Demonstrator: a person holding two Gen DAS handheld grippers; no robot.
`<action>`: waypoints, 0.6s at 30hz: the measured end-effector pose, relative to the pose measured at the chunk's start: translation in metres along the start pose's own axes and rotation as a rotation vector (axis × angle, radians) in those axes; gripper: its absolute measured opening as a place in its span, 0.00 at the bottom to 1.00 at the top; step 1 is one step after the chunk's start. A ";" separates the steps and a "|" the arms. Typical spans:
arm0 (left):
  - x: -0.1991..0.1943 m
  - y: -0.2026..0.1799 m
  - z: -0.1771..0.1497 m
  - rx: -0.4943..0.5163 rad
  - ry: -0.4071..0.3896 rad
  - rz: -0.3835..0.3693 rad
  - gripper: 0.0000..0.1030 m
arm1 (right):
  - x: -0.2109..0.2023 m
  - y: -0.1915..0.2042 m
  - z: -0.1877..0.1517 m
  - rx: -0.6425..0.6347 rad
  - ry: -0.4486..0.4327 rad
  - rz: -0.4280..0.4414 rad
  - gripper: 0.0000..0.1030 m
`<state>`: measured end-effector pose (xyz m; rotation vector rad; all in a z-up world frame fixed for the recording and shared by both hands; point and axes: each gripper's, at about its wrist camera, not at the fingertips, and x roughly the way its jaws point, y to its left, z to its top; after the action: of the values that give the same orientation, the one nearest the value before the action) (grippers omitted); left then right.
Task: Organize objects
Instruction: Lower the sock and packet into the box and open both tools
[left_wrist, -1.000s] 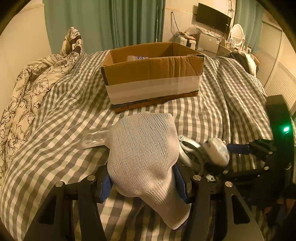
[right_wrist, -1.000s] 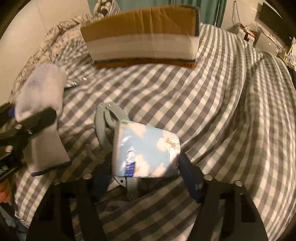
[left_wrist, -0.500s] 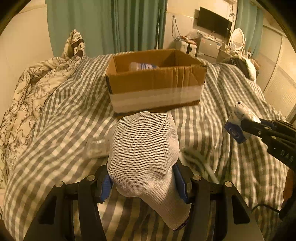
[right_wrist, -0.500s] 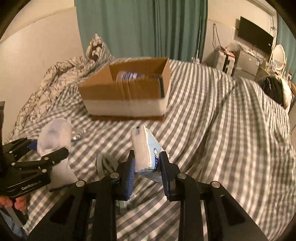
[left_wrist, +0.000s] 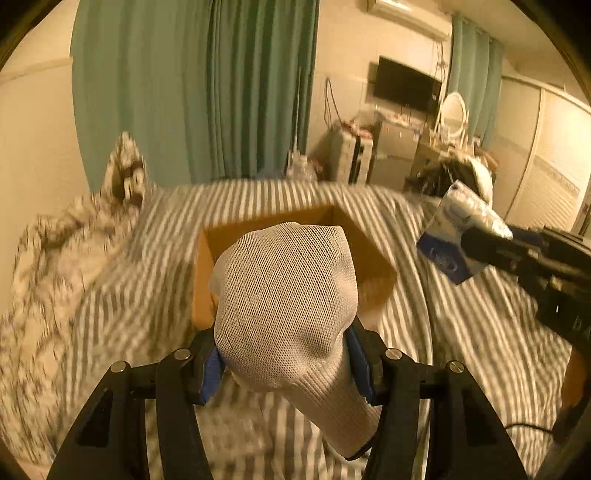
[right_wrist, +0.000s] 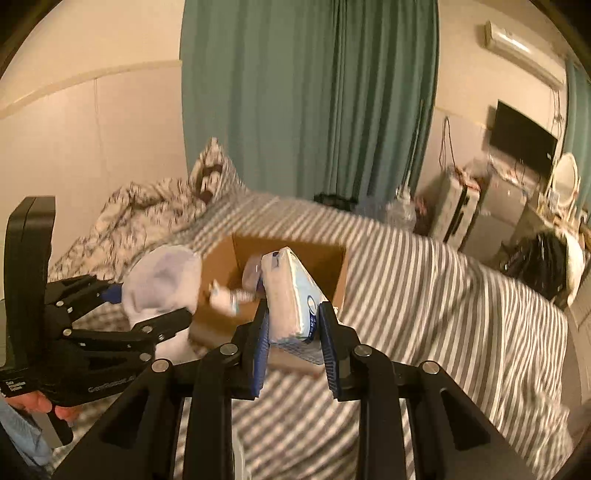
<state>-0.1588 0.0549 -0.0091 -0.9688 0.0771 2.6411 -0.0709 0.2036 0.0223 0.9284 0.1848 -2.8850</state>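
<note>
Both grippers have lifted off the bed since a moment ago and now hang in the air near the cardboard box (right_wrist: 280, 266), which sat farther off before. Nearest, the left gripper (left_wrist: 284, 354) is clamped on a white mesh sock (left_wrist: 288, 295), its cuff drooping below the blue pads. The right gripper (right_wrist: 293, 332) pinches a pale blue tissue pack (right_wrist: 291, 291) edge-on between its fingers, held above the box's near wall. The open box rests on the grey checked duvet (right_wrist: 424, 280), with some blurred items inside. Beyond, a floral blanket (left_wrist: 55, 251) lies to the left, and green curtains (left_wrist: 207, 92) hang behind the bed.
</note>
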 end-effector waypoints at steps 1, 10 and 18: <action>0.001 0.001 0.010 0.004 -0.019 0.006 0.56 | 0.002 0.000 0.007 -0.003 -0.011 0.004 0.24; 0.037 0.025 0.088 -0.007 -0.083 0.010 0.56 | 0.039 0.000 0.071 0.000 -0.099 0.023 0.24; 0.102 0.060 0.074 -0.012 -0.007 -0.030 0.56 | 0.104 -0.007 0.065 0.058 -0.035 0.050 0.24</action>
<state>-0.2966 0.0391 -0.0212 -0.9570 0.0447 2.6208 -0.1927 0.1944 0.0145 0.8776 0.0750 -2.8725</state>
